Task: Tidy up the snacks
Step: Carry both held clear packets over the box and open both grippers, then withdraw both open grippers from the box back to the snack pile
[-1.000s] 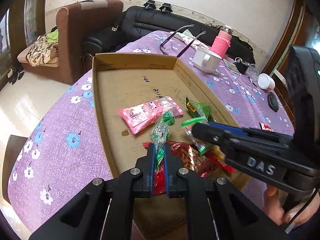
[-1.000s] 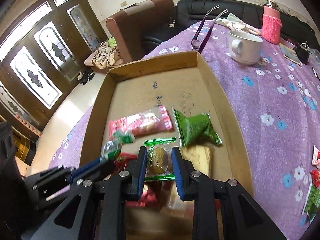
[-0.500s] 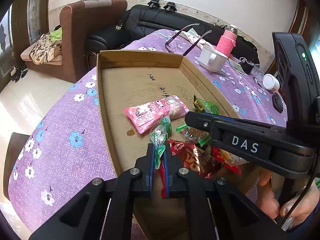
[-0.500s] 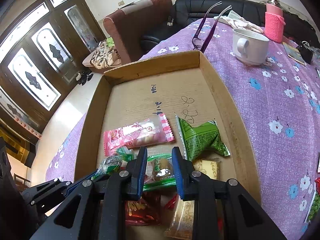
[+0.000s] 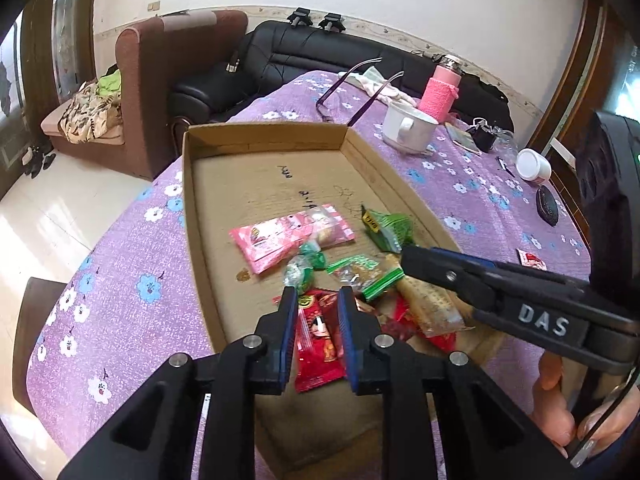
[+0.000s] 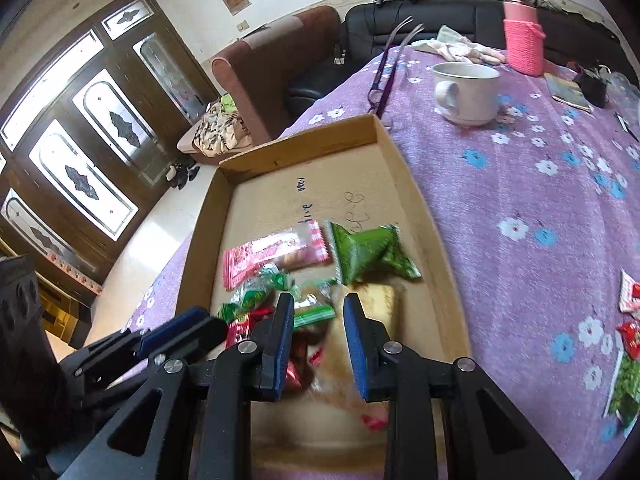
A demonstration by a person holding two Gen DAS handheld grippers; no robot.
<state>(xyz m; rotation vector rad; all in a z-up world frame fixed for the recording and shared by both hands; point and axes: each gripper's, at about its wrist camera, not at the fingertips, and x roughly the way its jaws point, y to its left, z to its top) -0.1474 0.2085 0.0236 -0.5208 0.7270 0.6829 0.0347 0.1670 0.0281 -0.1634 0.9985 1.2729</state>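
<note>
Left gripper (image 5: 318,300): jaws just parted, nothing gripped, red packet (image 5: 320,340) seen below | right gripper (image 6: 316,308): jaws apart, empty | snacks piled at cardboard tray (image 5: 188,208) near end | mug (image 6: 466,92), bottle (image 6: 522,40) beyond far edge

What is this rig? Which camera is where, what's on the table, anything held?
No robot: a person holds a black two-finger tool in each hand, each with a fisheye camera looking along its fingers. One picture comes from the left tool, one from the right tool. On the purple flowered tablecloth sits a shallow cardboard tray of wrapped snacks. The left tool's jaws have just been opening; they grip nothing, a red snack packet lies below them. Whether the right tool grips the clear green-edged packet I cannot tell.
</note>
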